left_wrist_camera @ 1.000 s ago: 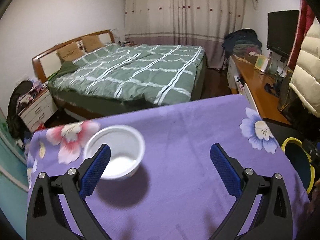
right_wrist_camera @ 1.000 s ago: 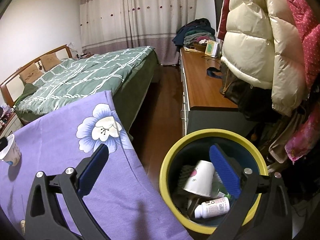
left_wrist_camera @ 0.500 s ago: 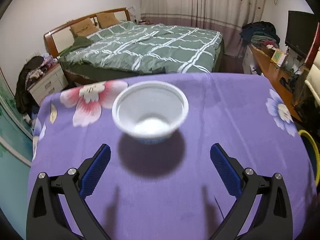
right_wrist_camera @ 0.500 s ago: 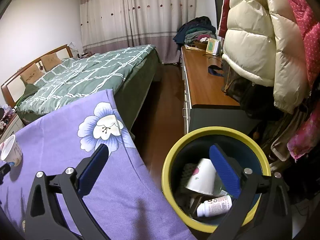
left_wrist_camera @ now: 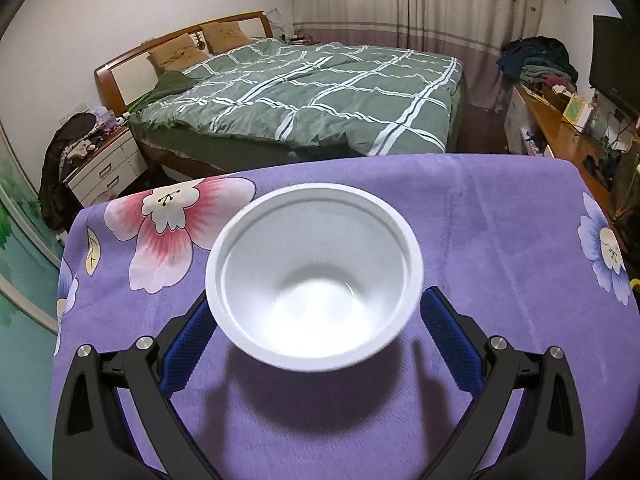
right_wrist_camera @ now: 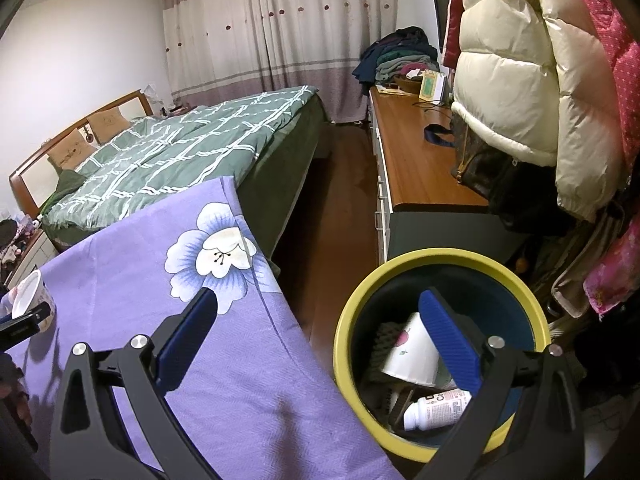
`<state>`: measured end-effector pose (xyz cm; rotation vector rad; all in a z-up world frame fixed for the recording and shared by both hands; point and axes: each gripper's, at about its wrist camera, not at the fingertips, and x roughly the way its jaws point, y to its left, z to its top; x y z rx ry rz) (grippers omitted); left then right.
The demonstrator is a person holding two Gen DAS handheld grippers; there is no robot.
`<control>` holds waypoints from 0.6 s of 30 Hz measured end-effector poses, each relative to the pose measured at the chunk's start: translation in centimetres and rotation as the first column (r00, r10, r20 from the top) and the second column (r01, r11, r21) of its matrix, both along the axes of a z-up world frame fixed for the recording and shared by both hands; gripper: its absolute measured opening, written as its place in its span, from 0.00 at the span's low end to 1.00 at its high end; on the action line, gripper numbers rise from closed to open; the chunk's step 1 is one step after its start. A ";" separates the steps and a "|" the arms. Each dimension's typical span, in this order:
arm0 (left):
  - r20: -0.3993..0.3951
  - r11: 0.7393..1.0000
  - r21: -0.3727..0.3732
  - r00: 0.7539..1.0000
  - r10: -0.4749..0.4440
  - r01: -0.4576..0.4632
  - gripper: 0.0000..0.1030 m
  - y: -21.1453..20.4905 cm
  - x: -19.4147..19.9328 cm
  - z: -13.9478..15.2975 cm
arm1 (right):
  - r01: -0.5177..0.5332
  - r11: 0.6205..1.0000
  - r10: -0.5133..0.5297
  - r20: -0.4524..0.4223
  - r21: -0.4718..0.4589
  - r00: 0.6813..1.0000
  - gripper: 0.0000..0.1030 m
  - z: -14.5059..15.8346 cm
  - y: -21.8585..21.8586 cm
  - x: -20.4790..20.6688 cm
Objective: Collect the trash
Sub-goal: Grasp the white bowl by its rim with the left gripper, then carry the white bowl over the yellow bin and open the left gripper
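Note:
A white plastic cup [left_wrist_camera: 316, 276] stands upright and empty on the purple flowered tablecloth [left_wrist_camera: 500, 220]. My left gripper [left_wrist_camera: 316, 308] is open, and the cup sits between its blue pads [left_wrist_camera: 184, 344], close to both. In the right wrist view the same cup [right_wrist_camera: 34, 300] shows at the far left of the table. My right gripper [right_wrist_camera: 320, 320] is open and empty, hovering over the table's right edge and a yellow-rimmed bin [right_wrist_camera: 440, 258]. The bin holds a white paper cup [right_wrist_camera: 412, 354] and a white bottle [right_wrist_camera: 436, 408].
A bed with a green checked cover [left_wrist_camera: 320, 92] lies beyond the table. A wooden desk [right_wrist_camera: 416, 164] runs along the right wall. Puffy coats [right_wrist_camera: 512, 80] hang above the bin. A white nightstand [left_wrist_camera: 104, 168] stands left of the bed.
My left gripper has moved forward over the table until the cup stands between its open fingers. The right gripper has barely shifted beside the bin.

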<state>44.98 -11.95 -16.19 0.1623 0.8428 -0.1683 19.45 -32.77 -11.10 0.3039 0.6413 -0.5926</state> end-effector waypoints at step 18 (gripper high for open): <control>0.020 0.999 -0.017 0.999 -0.032 0.032 0.78 -1.1 -0.2 0.5 | -0.021 1.000 0.021 0.000 -0.010 1.000 0.93 0.4 0.3 -0.3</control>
